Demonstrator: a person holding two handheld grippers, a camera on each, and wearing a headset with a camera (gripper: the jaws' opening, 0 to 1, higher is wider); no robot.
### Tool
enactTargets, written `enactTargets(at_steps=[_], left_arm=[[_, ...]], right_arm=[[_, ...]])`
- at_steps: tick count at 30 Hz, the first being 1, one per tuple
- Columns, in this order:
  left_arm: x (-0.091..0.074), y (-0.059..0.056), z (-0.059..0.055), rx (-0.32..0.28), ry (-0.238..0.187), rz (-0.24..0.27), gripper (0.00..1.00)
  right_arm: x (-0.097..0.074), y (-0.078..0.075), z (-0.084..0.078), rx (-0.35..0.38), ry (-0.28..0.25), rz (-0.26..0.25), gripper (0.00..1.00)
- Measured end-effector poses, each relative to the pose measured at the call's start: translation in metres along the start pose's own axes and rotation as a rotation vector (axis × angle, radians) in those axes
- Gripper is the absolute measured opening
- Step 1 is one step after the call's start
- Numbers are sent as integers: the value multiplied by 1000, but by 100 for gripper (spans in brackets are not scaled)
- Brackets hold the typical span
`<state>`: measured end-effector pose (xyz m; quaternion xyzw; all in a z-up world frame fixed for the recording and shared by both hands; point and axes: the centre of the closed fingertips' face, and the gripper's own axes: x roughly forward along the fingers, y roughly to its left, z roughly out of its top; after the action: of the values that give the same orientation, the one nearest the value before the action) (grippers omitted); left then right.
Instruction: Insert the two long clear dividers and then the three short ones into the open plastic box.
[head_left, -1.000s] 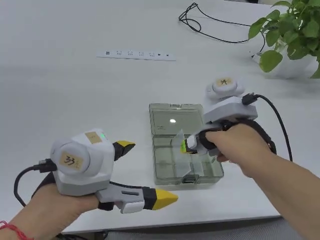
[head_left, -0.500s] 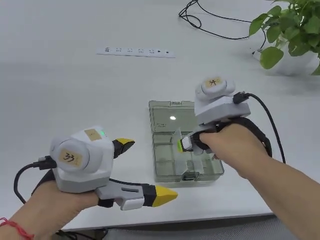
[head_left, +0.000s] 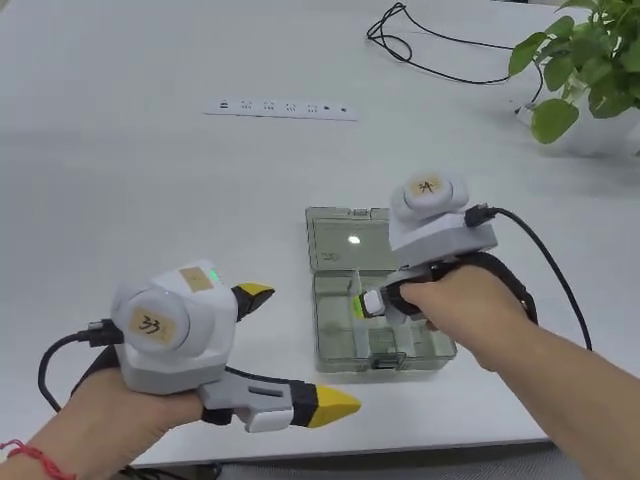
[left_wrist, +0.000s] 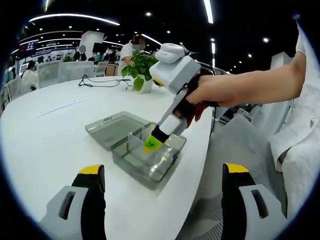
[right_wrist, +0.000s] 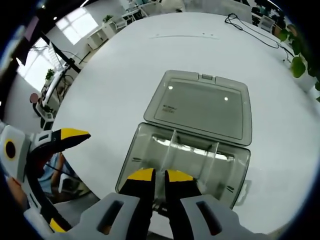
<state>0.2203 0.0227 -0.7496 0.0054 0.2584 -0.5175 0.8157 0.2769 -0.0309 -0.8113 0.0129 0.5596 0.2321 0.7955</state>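
Your right gripper is clamped on a clear divider standing in the open plastic box near the table's front edge. Your left gripper, stickered "33", hangs wide open just beside the box. A power strip, black cable and plant lie well behind.

Left gripper jaws spread wide at bottom; right gripper reaches down, tips pinching clear divider inside open plastic box.

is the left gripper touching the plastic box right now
Apart. The head view shows bare table between the left gripper and the plastic box; the left gripper view shows its jaws wide open, short of the box.
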Motion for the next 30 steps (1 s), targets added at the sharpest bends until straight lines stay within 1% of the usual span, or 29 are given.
enactTargets(at_steps=[4,7,10,12,17,20,23,25,26,28,30], left_arm=[[1,0,1,1,1,1,100],[0,0,3,-2,-2,4,100],[0,1,4,-2,-3,11,100],[-1,1,4,-4,0,17,100],[-2,1,3,-8,4,29,100],[-3,0,6,-11,0,38,100],[-4,0,8,-17,-4,49,100],[-4,-1,8,-14,1,57,99],[-4,-1,8,-14,3,60,99],[-5,-1,9,-20,3,66,99],[-6,-1,11,-15,-1,78,99]], right_arm=[[4,-2,-1,15,-6,17,9],[7,-2,-2,8,-5,26,9],[6,-2,-1,16,-14,45,10],[5,-2,-1,14,-24,56,10],[0,-1,2,45,-66,108,10],[-5,0,4,51,-85,132,10],[-13,1,9,59,-120,159,12],[-21,0,16,51,-158,176,14],[-24,0,17,56,-164,182,15],[-31,0,22,57,-193,206,16],[-39,-3,27,53,-223,216,20]])
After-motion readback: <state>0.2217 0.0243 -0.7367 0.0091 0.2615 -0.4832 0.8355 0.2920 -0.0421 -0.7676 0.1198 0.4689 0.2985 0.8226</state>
